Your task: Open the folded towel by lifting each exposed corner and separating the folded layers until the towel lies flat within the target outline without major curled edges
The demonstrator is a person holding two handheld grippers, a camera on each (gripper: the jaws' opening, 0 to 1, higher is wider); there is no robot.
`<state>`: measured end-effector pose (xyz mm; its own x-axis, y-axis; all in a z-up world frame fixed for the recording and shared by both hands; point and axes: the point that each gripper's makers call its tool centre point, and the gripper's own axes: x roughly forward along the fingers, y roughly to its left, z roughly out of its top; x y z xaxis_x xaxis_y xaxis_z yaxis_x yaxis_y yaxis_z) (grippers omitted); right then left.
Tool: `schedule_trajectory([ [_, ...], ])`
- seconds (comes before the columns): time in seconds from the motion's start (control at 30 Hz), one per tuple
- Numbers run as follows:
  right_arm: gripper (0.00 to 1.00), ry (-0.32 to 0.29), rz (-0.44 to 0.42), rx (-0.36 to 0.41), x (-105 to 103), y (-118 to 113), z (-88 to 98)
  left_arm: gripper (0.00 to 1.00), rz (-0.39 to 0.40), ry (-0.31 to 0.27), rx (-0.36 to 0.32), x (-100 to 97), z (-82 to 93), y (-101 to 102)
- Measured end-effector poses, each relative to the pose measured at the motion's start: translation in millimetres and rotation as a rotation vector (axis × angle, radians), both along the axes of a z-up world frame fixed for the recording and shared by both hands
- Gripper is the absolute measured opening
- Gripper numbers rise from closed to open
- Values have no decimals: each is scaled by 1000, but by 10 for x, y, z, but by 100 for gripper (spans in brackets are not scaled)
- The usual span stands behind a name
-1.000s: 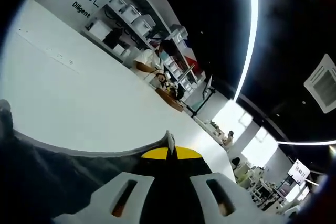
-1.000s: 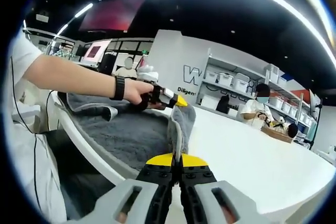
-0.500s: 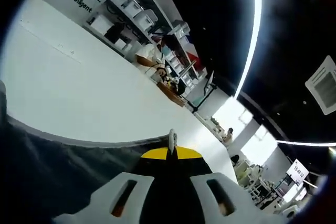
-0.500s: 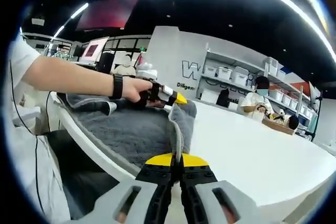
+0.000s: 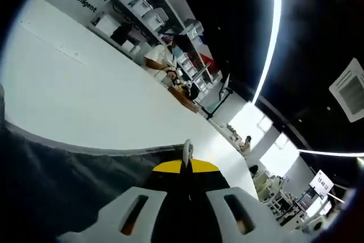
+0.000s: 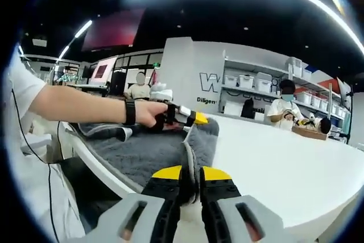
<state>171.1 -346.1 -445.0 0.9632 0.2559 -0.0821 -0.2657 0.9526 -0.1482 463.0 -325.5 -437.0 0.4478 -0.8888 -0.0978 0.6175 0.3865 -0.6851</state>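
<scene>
The grey towel (image 6: 142, 153) lies over the near edge of the white table (image 6: 273, 169) and is lifted along one edge. My right gripper (image 6: 191, 173) is shut on a raised fold of that edge, which stands up between the yellow tips. Further along the same edge, a person's hand (image 6: 149, 113) holds my left gripper (image 6: 198, 119), which pinches the far corner. In the left gripper view, my left gripper (image 5: 185, 167) is shut on the towel's hem (image 5: 185, 149), and the towel (image 5: 57, 186) stretches away to the lower left over the table (image 5: 85, 101).
A sleeve and body (image 6: 23, 140) stand at the left by the table's edge. Shelves with white bins (image 6: 250, 83) line the back wall, with a person (image 6: 286, 109) in front of them. A basket (image 6: 310, 132) sits on the table's far right.
The right gripper's view has risen and levelled a little. The gap between its yellow tips looks slightly wider, with towel still in it. The left gripper still holds the hem.
</scene>
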Motion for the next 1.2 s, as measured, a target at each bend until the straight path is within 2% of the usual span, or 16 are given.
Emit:
schedule_trajectory([
  [0.23, 8, -12, 18, -16, 61, 76, 77, 1, 2, 7, -11, -152, -23, 6],
  [0.33, 2, -16, 16, -32, 88, 86, 87, 1, -1, 8, -10, -192, -33, 8],
  [0.47, 0, -30, 1, -41, 76, 29, 112, 1, -3, 24, -32, -205, -12, 22],
  [0.6, 0, -32, -31, -21, 59, -88, 100, 2, -47, 46, -56, -322, -1, -12],
  [0.73, 0, -28, -55, -3, 43, -171, 72, 3, -63, 39, -66, -384, 22, -39],
  [0.87, 0, -19, -76, -9, 35, -221, 37, 5, -77, 45, -89, -366, 67, -65],
  [0.9, 0, -21, -82, -10, 31, -238, 36, 6, -79, 57, -91, -383, 65, -73],
  [1.0, 0, -28, -96, 4, 21, -284, 47, 7, -90, 42, -77, -522, 53, -123],
  [1.2, 0, -24, -143, 33, -15, -423, 13, 7, -92, 58, -102, -591, 56, -130],
])
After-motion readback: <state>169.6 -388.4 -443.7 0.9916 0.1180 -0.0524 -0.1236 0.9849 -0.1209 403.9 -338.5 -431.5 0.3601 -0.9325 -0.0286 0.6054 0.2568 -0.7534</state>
